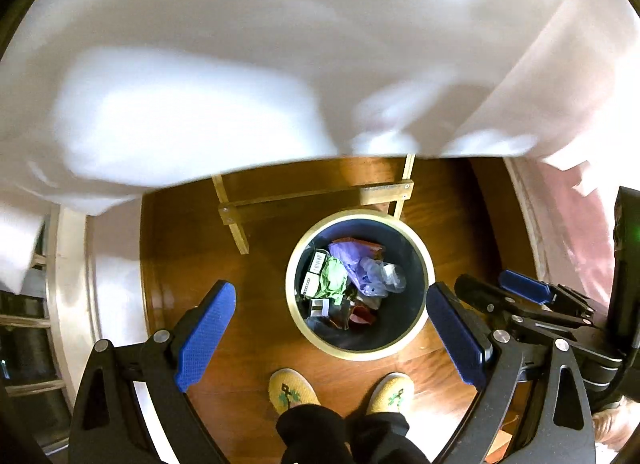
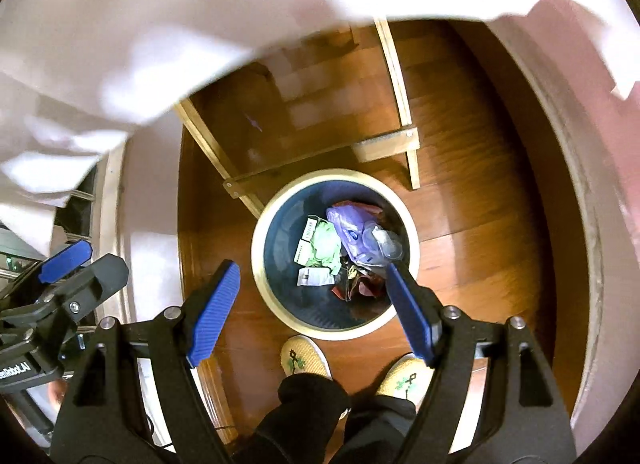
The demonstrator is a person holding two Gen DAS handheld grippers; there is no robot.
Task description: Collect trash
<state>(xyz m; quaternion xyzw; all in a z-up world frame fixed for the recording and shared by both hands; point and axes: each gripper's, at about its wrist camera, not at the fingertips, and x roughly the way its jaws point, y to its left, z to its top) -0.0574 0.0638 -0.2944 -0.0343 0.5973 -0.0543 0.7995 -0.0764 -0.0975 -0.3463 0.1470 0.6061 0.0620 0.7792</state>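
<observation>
A round dark bin with a pale rim (image 1: 298, 304) (image 2: 260, 276) stands on the wooden floor below both grippers. It holds mixed trash (image 1: 352, 280) (image 2: 344, 248): a purple bag, green paper, clear plastic, small white cartons. My left gripper (image 1: 332, 328) is open and empty, high above the bin. My right gripper (image 2: 312, 312) is open and empty, also above it. The right gripper shows at the right of the left wrist view (image 1: 500, 296); the left gripper shows at the left of the right wrist view (image 2: 76, 264).
A white tablecloth (image 1: 280, 64) (image 2: 140, 24) hangs over the upper part of both views. Light wooden table legs with a crossbar (image 1: 312, 196) (image 2: 320, 160) stand just behind the bin. The person's yellow slippers (image 1: 292, 392) (image 2: 304, 356) are in front of it.
</observation>
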